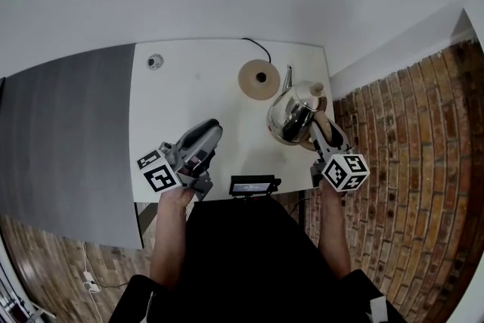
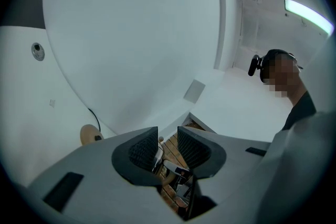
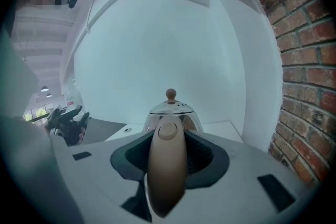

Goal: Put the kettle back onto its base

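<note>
The steel kettle with a wooden lid knob hangs over the right part of the white table. My right gripper is shut on its tan handle, with the kettle body straight ahead of the jaws. The round tan base with its black cord lies on the table just beyond and left of the kettle, with nothing on it. My left gripper hovers over the table's front middle, tilted up toward the wall; its jaws stand a little apart with nothing between them. The base shows at its lower left.
A small round grommet sits in the table's far left corner. A black device is clamped at the front edge. A brick wall runs close along the right, a dark grey panel along the left.
</note>
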The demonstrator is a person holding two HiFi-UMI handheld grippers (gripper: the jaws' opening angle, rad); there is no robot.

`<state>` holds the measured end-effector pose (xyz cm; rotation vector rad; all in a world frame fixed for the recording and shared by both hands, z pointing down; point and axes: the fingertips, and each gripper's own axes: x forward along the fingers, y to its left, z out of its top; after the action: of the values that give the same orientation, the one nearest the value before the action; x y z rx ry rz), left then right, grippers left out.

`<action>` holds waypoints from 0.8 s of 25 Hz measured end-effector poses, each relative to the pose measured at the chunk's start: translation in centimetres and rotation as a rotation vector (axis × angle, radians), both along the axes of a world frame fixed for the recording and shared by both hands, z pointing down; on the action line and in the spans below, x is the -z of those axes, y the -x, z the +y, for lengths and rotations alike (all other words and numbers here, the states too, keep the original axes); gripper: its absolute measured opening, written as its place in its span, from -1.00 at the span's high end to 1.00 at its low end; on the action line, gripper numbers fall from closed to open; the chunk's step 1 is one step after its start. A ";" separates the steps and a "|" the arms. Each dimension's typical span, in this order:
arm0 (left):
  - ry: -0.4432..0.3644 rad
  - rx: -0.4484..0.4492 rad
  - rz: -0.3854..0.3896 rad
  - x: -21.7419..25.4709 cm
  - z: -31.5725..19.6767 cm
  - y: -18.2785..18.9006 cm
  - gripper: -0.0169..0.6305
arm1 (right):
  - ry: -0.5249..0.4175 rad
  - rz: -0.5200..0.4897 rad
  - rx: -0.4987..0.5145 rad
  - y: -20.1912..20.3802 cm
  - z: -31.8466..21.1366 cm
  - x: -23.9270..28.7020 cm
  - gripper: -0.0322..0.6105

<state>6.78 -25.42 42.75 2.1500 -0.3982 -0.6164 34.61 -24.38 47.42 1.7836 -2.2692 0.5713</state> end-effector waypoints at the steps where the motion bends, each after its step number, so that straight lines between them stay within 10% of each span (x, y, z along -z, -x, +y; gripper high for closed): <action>1: 0.001 0.000 0.005 -0.1 -0.1 0.2 0.59 | -0.001 -0.004 -0.006 0.1 -0.2 0.1 0.42; 20: 0.039 0.068 -0.011 -1.3 -1.6 2.6 0.59 | -0.018 -0.091 -0.018 0.6 -7.4 0.6 0.42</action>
<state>4.18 -26.98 44.07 2.1107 -0.4876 -0.6299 33.98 -31.81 46.79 1.8234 -2.3267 0.6498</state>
